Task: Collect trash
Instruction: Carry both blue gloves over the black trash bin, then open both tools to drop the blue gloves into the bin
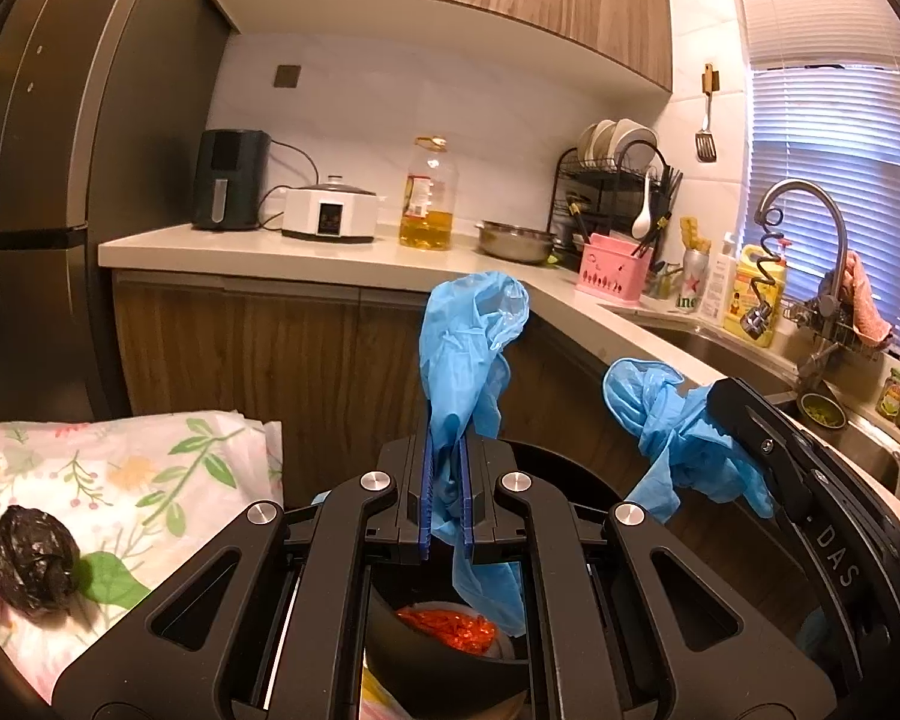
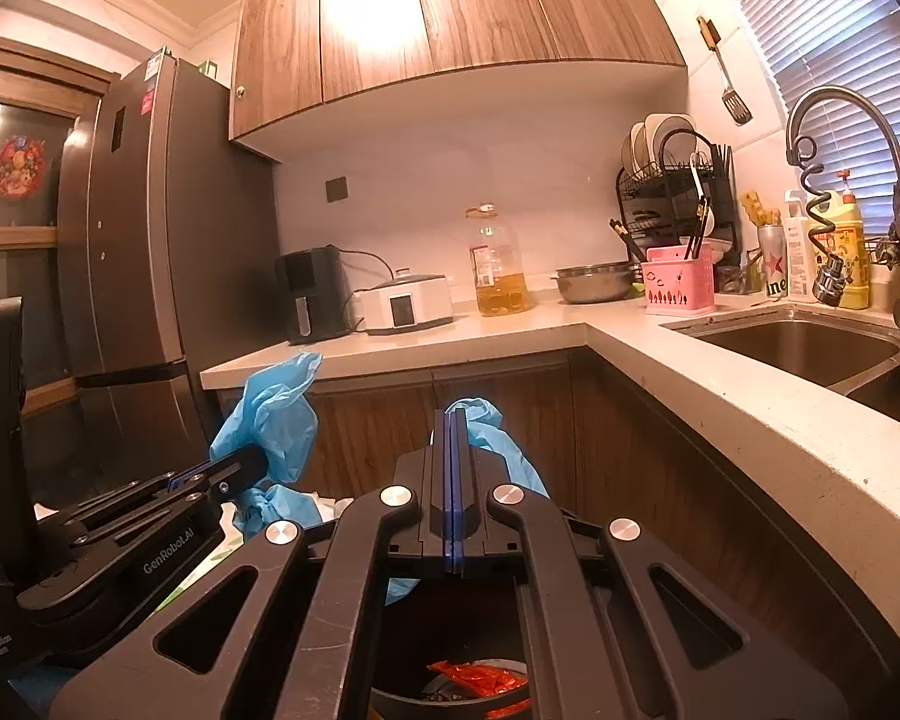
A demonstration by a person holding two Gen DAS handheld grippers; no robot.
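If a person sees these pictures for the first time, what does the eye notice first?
Two crumpled blue gloves stand out: the left tool is shut on one blue glove, the right tool on the other glove. Both hang above a dark bin holding a red wrapper. Behind, a big oil bottle stands on the pale counter.

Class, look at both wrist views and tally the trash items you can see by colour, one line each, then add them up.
Blue: 2, a glove clamped in the left gripper and a glove clamped in the right gripper
Black: 1, a knotted bag on the floral cloth
Red: 1, a wrapper in the bin
Total: 4
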